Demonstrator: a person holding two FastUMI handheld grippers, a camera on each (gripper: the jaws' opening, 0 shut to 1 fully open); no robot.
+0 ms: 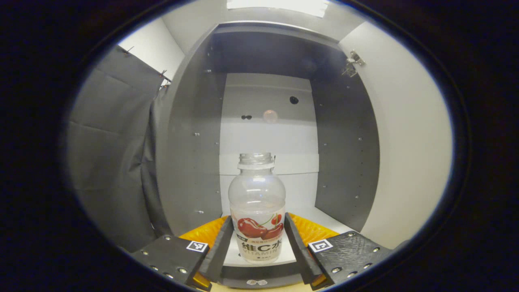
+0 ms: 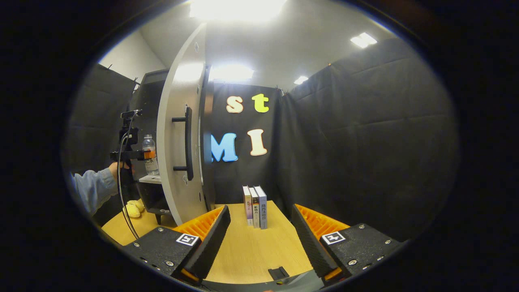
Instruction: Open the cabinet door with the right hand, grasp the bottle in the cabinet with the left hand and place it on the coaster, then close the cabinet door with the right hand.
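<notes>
Gripping the bottle inside the open cabinet

Standing straight ahead of the left claw [image 1: 257, 239], the cabinet [image 1: 194, 134] has its door [image 1: 405, 154] swung wide to the claw's right. Between the fingers, the capless bottle [image 1: 257, 202] sits upright on the shelf [image 1: 320, 215], both fingers touching its labelled sides. Its base is cut off behind the claw's body.

The right claw [image 2: 259, 237] hangs spread wide, holding nothing, over the wooden counter [image 2: 251, 251]. Ahead of it stand three books [image 2: 255, 206]; up to its left are the door's handle [image 2: 188, 142] and a sleeved arm [image 2: 95, 187]. A yellow thing [image 2: 134, 209] on the counter is unclear.
</notes>
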